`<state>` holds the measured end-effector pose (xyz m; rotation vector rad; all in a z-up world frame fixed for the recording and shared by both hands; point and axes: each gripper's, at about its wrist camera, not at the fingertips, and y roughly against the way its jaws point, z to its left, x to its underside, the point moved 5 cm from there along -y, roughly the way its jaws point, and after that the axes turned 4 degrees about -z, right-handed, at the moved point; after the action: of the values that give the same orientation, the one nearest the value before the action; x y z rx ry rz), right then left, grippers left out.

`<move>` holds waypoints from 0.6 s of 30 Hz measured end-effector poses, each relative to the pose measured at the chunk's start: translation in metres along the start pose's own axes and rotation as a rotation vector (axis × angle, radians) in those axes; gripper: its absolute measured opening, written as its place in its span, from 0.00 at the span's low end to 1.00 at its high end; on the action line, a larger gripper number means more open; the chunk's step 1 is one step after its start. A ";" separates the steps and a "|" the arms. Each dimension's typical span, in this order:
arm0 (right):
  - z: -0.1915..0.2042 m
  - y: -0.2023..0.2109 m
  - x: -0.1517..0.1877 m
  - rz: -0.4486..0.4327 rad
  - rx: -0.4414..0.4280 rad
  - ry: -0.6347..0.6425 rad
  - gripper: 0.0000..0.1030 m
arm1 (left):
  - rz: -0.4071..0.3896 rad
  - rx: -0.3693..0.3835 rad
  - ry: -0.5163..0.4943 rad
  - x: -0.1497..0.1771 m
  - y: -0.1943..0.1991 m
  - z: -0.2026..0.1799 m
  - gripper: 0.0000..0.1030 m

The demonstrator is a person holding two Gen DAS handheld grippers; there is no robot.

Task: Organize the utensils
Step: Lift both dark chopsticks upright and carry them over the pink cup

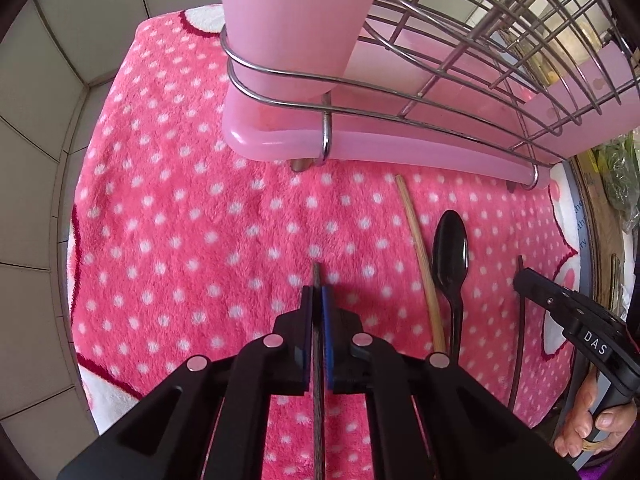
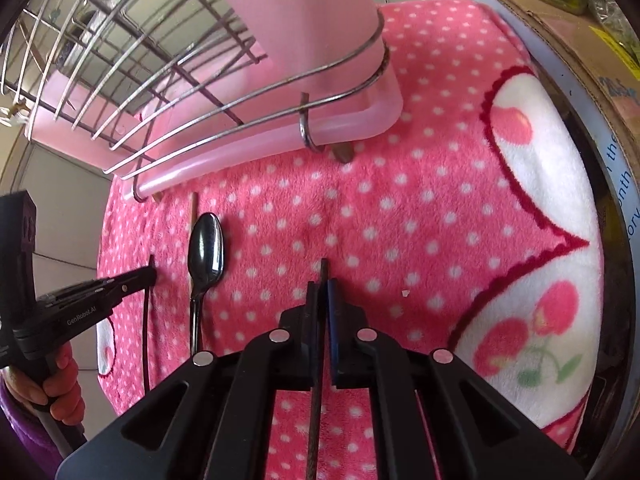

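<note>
Each gripper is clamped on a thin dark chopstick. The left gripper has its jaws pinched tight around one stick, whose tip pokes out just past the fingertips and whose length runs back between the arms of the tool. The right gripper holds the other stick the same way, jaws closed on it, tip showing ahead.

Both hover over a pink dotted towel. On the towel, between the two grippers, lie a black spoon, bowl pointing toward the rack, and just beside it on the left a pale bamboo chopstick. They run nearly parallel; I cannot tell if they touch.

Ahead stands a wire rack on a pink tray, with a tall pink cup set in the wire loop at the tray's corner nearest the left gripper.

A cardboard box sits past the towel's right edge.
</note>
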<state>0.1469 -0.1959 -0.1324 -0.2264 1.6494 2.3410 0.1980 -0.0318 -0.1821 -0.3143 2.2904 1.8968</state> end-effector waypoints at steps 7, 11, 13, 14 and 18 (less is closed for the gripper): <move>-0.005 0.045 -0.003 -0.151 -0.048 -0.001 0.04 | -0.150 0.085 0.027 0.011 0.041 0.013 0.04; -0.002 0.075 -0.002 -0.258 -0.074 0.012 0.04 | -0.265 0.129 0.055 0.017 0.073 0.019 0.04; 0.001 0.089 -0.001 -0.308 -0.080 0.024 0.04 | -0.328 0.147 0.064 0.022 0.091 0.021 0.04; 0.002 0.096 -0.002 -0.338 -0.077 0.032 0.04 | -0.362 0.155 0.064 0.023 0.100 0.022 0.04; 0.010 0.121 -0.004 -0.438 -0.062 0.060 0.04 | -0.507 0.175 0.061 0.026 0.137 0.023 0.04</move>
<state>0.1142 -0.2254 -0.0188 -0.6086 1.3821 2.0666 0.1375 0.0136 -0.0627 -0.8448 2.1238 1.4445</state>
